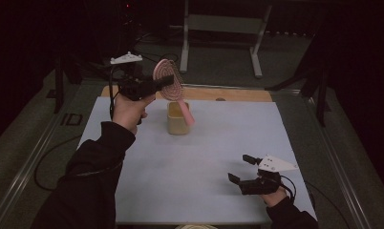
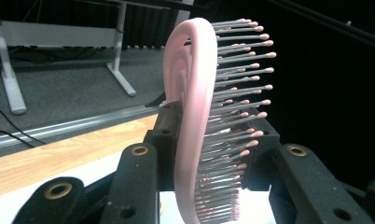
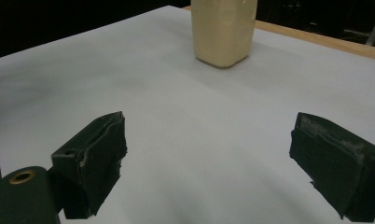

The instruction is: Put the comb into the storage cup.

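A pink hairbrush (image 1: 170, 80) with metal bristles is raised at the back left of the table, and my left gripper (image 1: 162, 82) is shut on its round head. In the left gripper view the brush (image 2: 190, 116) stands upright between the jaws of the left gripper (image 2: 213, 135), bristles pointing right. Its handle slants down to the right rim of a beige cup (image 1: 177, 120); I cannot tell if it touches. My right gripper (image 1: 240, 168) rests low at the front right, open with nothing between its jaws. The right gripper view shows the right gripper (image 3: 213, 158) aimed at the cup (image 3: 223, 32).
A white sheet (image 1: 204, 157) covers the table, with a wooden strip (image 1: 228, 94) along the far edge. A metal frame with legs (image 1: 218, 28) stands on the floor behind. A cable (image 1: 47, 157) loops off the left side.
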Available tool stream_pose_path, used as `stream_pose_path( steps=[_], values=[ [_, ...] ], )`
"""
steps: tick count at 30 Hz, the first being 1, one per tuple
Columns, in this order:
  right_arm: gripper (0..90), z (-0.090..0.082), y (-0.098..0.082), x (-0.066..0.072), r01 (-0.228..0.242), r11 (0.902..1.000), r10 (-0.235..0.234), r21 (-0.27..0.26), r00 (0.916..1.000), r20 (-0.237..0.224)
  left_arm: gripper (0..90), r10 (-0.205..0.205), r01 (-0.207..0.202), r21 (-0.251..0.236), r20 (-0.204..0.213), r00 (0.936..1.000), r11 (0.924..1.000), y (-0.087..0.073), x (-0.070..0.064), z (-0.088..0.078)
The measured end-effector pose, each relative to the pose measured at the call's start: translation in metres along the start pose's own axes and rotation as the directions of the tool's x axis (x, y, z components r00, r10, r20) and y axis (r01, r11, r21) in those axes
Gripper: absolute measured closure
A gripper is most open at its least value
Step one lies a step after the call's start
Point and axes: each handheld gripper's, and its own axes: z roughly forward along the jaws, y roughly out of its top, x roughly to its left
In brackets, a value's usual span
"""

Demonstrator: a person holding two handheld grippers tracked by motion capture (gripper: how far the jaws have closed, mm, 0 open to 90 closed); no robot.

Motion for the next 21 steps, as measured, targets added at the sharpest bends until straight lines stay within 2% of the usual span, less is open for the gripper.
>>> stream_pose_path(
  steps=[4, 9, 13, 21],
  values=[
    [10.3, 0.001, 0.0, 0.0, 0.001, 1.0, -0.001, 0.002, 1.0, 0.001, 65.3, 0.003, -0.003, -0.007, -0.032, 0.9995, 1.0, 0.004, 0.006, 0.001],
    [10.3, 0.001, 0.0, 0.0, 0.005, 1.0, -0.005, 0.005, 1.0, -0.004, 65.3, -0.007, 0.006, -0.017, -0.051, 0.9987, 0.9998, 0.007, 0.011, 0.004],
    [10.3, 0.002, 0.0, 0.0, 0.003, 0.9999, -0.003, 0.014, 1.0, -0.009, 65.3, 0.01, -0.011, -0.019, -0.072, 0.9973, 0.9998, 0.01, 0.015, 0.01],
    [10.3, 0.002, 0.0, 0.001, 0.008, 0.9999, -0.008, 0.012, 0.9999, -0.01, 65.3, 0.014, -0.016, -0.023, -0.107, 0.9942, 0.9996, 0.007, 0.023, 0.02]
  ],
)
